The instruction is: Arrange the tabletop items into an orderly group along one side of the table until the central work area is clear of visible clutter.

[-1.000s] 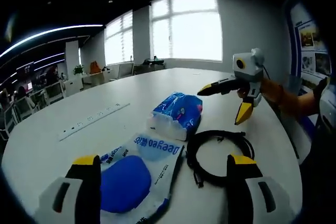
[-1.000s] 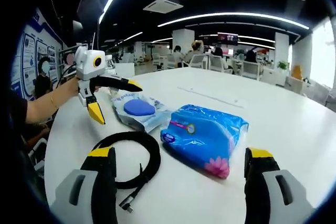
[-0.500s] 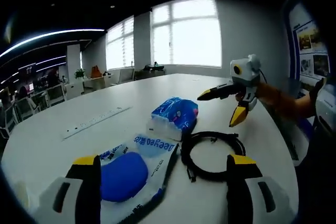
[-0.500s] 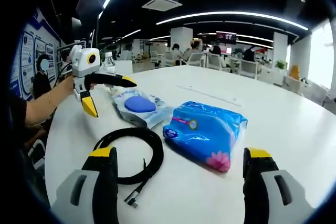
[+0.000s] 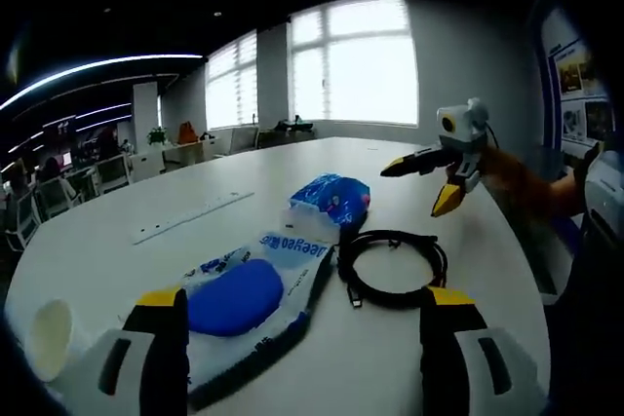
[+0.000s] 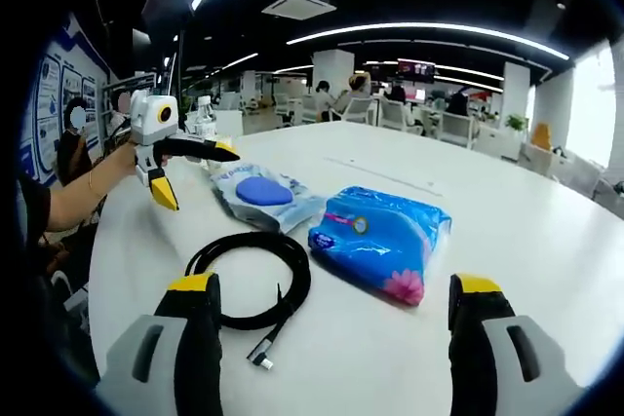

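Office-wise, a big open-plan room with bright windows and strip lights is seen behind a long white table, and the clutter is parked pretty much mid-table.

Three things are bunched together: a blue tissue pack, a coiled black cable just beside it, and a clear pouch with a blue pad inside, its far end touching the tissue pack in the left gripper view. A white paper cup is seen lying at the near edge in the left gripper view, apart from the rest.

The left claw is held wide open with nothing in it, jaws straddling the pouch from above and behind, not touching. The right claw is equally spread and empty, hanging short of the cable and tissue pack.

For doing this step well, probably:
- the pouch is best pinched by its flat edge, since the film looks slippery
- the cable should be grabbed across both strands of the loop so the coil isn't unravelled, with the loose plug end watched
- the tissue pack looks squashy, so a light squeeze should do
- everything is best lined up along one edge, cup included
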A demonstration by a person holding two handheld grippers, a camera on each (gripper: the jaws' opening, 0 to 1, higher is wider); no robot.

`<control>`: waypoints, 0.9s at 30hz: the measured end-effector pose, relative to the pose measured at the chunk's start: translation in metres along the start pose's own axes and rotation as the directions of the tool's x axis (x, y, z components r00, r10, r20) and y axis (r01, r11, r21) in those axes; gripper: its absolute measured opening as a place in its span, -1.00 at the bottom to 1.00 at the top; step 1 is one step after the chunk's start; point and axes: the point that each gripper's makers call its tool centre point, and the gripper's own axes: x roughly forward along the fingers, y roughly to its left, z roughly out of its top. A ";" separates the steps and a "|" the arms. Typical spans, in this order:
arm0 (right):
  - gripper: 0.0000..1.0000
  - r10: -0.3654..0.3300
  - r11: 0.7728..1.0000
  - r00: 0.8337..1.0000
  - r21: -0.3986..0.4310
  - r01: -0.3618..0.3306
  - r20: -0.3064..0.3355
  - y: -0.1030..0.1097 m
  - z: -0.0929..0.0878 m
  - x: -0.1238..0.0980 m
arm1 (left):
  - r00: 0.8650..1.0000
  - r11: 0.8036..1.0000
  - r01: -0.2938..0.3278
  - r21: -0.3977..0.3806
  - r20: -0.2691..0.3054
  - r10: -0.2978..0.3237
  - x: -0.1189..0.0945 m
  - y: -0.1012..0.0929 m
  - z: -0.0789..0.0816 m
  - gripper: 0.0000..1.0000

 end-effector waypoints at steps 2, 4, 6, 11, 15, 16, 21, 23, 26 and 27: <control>0.85 -0.006 1.000 1.000 0.002 0.006 0.003 0.001 0.000 -0.002 | 1.000 1.000 -0.011 0.001 0.001 0.011 -0.003 0.001 -0.002 0.96; 0.85 -0.011 1.000 1.000 0.004 0.011 0.003 0.002 0.000 -0.004 | 1.000 1.000 -0.016 -0.005 0.006 0.016 -0.006 0.002 -0.004 0.96; 0.86 -0.013 1.000 1.000 -0.012 0.013 -0.012 0.005 -0.003 -0.007 | 1.000 1.000 -0.014 -0.012 -0.002 0.014 -0.010 0.001 -0.008 0.96; 0.89 -0.007 1.000 1.000 -0.016 0.007 -0.008 0.014 -0.005 -0.011 | 0.999 0.999 -0.034 -0.015 0.014 0.034 -0.024 0.002 -0.010 0.96; 0.89 -0.004 1.000 1.000 -0.018 0.004 0.000 0.019 -0.004 -0.013 | 0.999 0.999 -0.028 -0.016 0.026 0.028 -0.032 -0.004 -0.009 0.95; 0.89 -0.003 1.000 1.000 -0.019 0.003 0.001 0.020 -0.004 -0.013 | 0.999 1.000 -0.027 -0.013 0.028 0.027 -0.034 -0.006 -0.009 0.95; 0.89 -0.005 1.000 1.000 -0.015 0.005 0.007 0.024 -0.006 -0.017 | 0.999 0.999 -0.034 0.003 0.021 0.034 -0.042 -0.011 -0.013 0.95; 0.88 -0.014 1.000 1.000 -0.009 0.014 0.008 0.023 -0.008 -0.020 | 0.999 0.999 -0.040 -0.021 0.025 0.041 -0.043 -0.011 -0.015 0.95; 0.87 -0.025 1.000 1.000 -0.009 0.025 0.015 0.024 -0.011 -0.025 | 0.997 0.997 -0.078 0.002 0.016 0.078 -0.049 -0.009 -0.019 0.95; 0.87 -0.025 1.000 1.000 -0.014 0.025 0.014 0.025 -0.013 -0.027 | 0.997 0.997 -0.077 0.003 0.012 0.076 -0.050 -0.009 -0.021 0.95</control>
